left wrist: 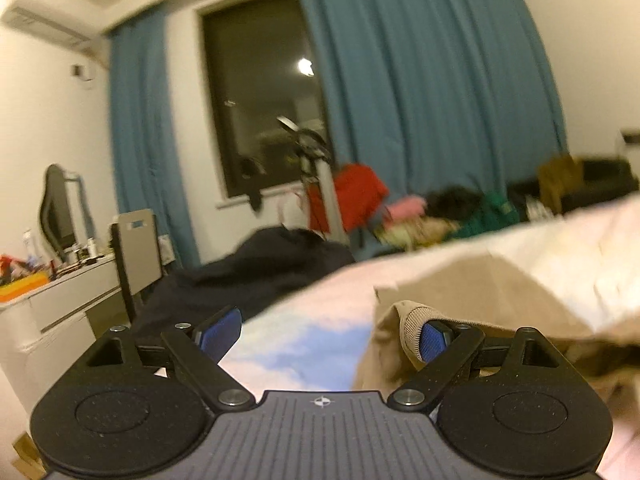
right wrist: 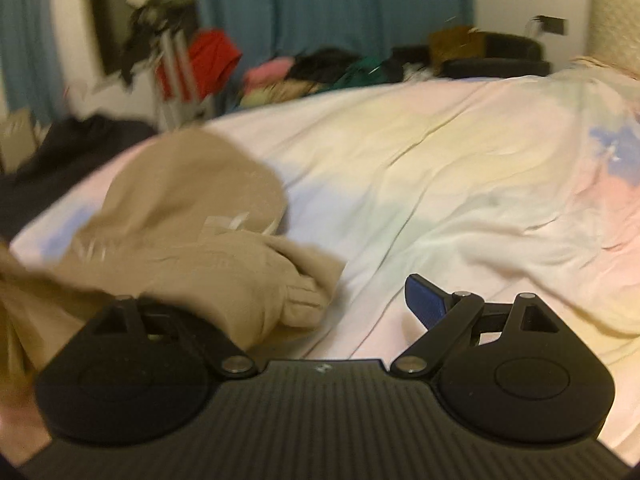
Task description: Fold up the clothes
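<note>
A beige garment (right wrist: 192, 216) lies rumpled on the pastel bed sheet (right wrist: 440, 168). In the left wrist view the same garment (left wrist: 500, 292) rises on the right, and a ribbed cuff drapes over my right fingertip (left wrist: 430, 342). My left gripper (left wrist: 324, 338) is open, jaws wide apart, with bare sheet between them. My right gripper (right wrist: 320, 304) is open; its left finger is hidden under a fold of the beige garment, and its right fingertip (right wrist: 426, 300) is over the sheet.
A dark garment (left wrist: 256, 268) lies on the bed's far side. A pile of coloured clothes (left wrist: 420, 212) and a red item (left wrist: 356, 192) sit by the blue curtains (left wrist: 420, 80). A white desk (left wrist: 60, 296) and chair stand left.
</note>
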A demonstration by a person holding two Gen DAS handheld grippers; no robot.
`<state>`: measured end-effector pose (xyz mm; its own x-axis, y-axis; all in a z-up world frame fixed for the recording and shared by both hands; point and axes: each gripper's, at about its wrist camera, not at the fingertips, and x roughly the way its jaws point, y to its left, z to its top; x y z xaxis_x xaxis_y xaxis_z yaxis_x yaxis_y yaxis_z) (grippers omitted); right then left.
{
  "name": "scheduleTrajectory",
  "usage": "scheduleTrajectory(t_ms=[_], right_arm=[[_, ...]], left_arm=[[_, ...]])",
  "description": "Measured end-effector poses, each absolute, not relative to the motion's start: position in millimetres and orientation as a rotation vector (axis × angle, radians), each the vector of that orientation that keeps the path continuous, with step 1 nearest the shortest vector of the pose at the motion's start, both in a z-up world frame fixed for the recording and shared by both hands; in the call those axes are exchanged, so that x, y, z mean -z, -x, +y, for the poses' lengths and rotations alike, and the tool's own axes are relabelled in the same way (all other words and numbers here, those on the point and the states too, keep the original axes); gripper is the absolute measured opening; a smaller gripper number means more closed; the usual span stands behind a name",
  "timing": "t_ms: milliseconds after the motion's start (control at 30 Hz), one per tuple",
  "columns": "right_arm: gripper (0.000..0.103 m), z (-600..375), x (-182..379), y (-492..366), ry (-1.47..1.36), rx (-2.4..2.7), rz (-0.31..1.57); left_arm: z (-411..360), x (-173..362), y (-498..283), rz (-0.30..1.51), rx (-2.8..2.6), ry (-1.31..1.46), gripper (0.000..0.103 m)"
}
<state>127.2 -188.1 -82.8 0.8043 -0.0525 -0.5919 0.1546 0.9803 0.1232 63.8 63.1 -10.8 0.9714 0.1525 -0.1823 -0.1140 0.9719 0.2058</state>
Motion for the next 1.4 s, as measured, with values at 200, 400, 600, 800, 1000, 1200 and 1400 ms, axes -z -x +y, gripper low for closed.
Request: scheduleTrajectory(t_ms=[200,400,600,800,1000,1200,1400], right_arm=[[0.089,-180,90,-124,-0.124,0.116,0.694],[0.089,-204,69,-101,-0.286,0.211,0.498],[0.089,-210,23,-79,-0.386,0.146,0.353],[0.089,-195,-83,-79,-0.338,0.044,0.192],[0.089,-196,-217,-79,-0.282,-0.005,0.049],[0.089,-206,-330,-47,-0.227,-0.031,-0.066],[0.089,-210,-420,0,-0.13,-0.044,-0.168]], left_arm=[[82,-7,-59,0.179,-0.172,-0.113,0.091],[72,-9,-45,0.159,-0.163,-0.166,0.092],[85,-25,-21,0.113,-0.192,-0.105,0.094],[106,-106,-3,0.021,-0.24,0.066,0.094],[111,-231,3,-0.129,-0.251,0.071,0.094],[114,-355,23,-0.223,-0.181,0.101,0.094],[115,-446,60,-0.274,-0.141,0.129,0.096]])
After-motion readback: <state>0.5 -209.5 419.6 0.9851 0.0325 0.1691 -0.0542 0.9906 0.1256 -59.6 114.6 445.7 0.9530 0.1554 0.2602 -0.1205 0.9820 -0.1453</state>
